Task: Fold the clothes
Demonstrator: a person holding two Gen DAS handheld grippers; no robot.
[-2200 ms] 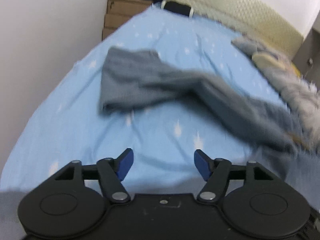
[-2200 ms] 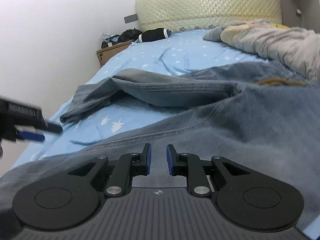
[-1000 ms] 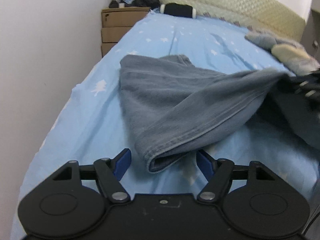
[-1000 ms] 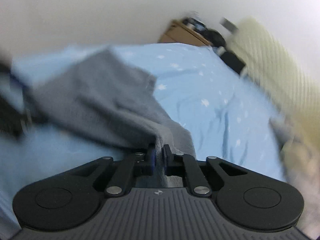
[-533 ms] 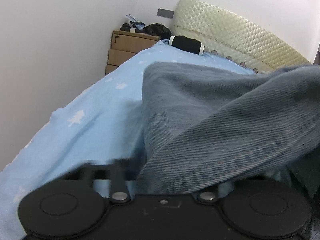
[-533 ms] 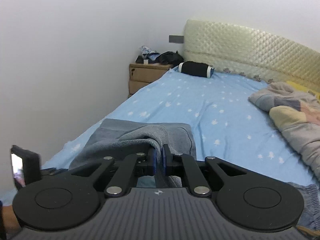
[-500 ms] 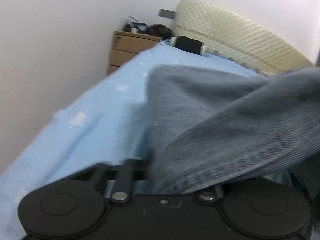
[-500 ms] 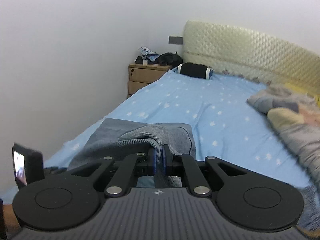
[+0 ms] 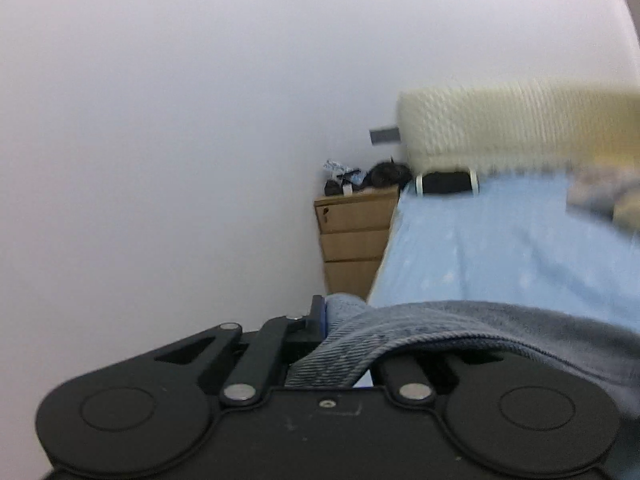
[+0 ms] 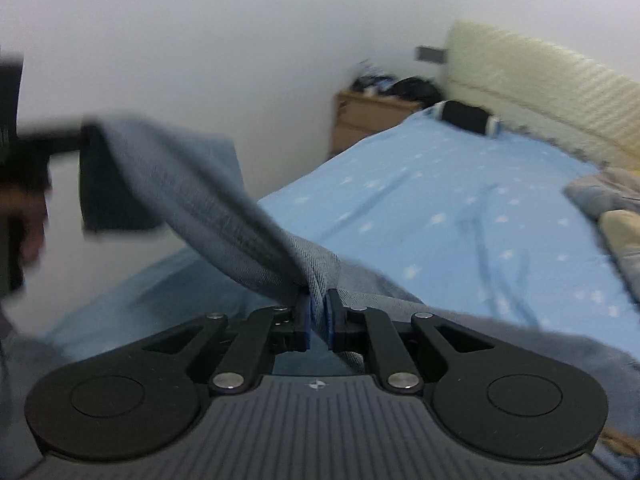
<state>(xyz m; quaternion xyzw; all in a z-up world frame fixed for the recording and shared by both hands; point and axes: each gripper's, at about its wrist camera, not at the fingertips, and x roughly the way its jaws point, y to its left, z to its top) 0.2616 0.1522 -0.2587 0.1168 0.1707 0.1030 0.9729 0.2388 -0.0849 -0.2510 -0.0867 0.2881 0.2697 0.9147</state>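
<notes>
Jeans [image 10: 208, 200] lifted off bed [image 10: 460, 200] — both hand-held grippers clamped

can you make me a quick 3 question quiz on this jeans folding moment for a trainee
1. True or false: the right gripper is shut on the jeans.
2. Multiple choice: what stands beside the bed, against the wall? A) a chair B) a wooden drawer unit C) a lamp
3. Fill in: in the left wrist view, denim lies over the left gripper, and only one blue finger pad shows, so the ______ finger is hidden.

Key
1. True: the cloth is pinched between its pads and lifted off the bed.
2. B
3. right
</notes>
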